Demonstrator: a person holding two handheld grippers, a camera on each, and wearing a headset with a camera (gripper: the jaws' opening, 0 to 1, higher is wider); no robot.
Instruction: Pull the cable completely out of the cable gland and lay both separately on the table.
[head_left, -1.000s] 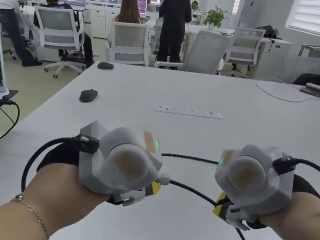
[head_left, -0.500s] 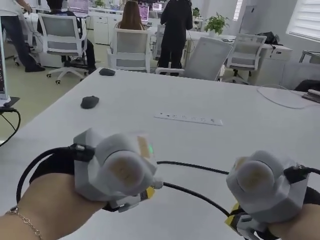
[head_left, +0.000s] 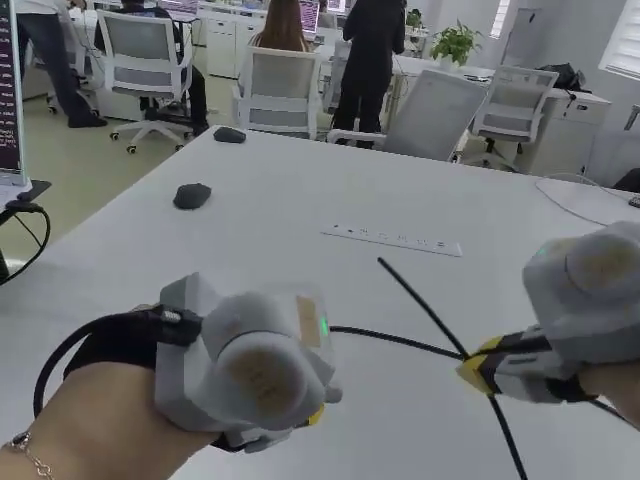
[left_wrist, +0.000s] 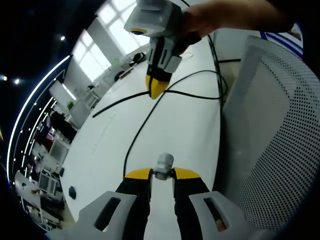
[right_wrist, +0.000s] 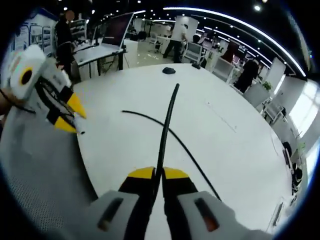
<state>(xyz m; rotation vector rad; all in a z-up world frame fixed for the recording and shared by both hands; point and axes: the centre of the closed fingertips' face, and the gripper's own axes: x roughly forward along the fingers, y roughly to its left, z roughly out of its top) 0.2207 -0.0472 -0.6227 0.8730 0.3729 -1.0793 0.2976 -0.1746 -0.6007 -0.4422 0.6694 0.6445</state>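
Cable (head_left: 420, 306) now free, tight in right hand-held gripper (right_wrist: 159, 175); cable gland (left_wrist: 164, 166) tight in left hand-held gripper (left_wrist: 162, 174).

We see the cable gland (left_wrist: 164, 164) in the left tongs (left_wrist: 162, 175), and to its right the cable (head_left: 421, 304) in the right tongs (right_wrist: 161, 174), both above the bench (head_left: 300, 205). A mouse (head_left: 192, 195) lies behind, on the left.

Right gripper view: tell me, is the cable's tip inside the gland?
No, the cable ends free over the table, well apart from the left tool, which holds the gland.
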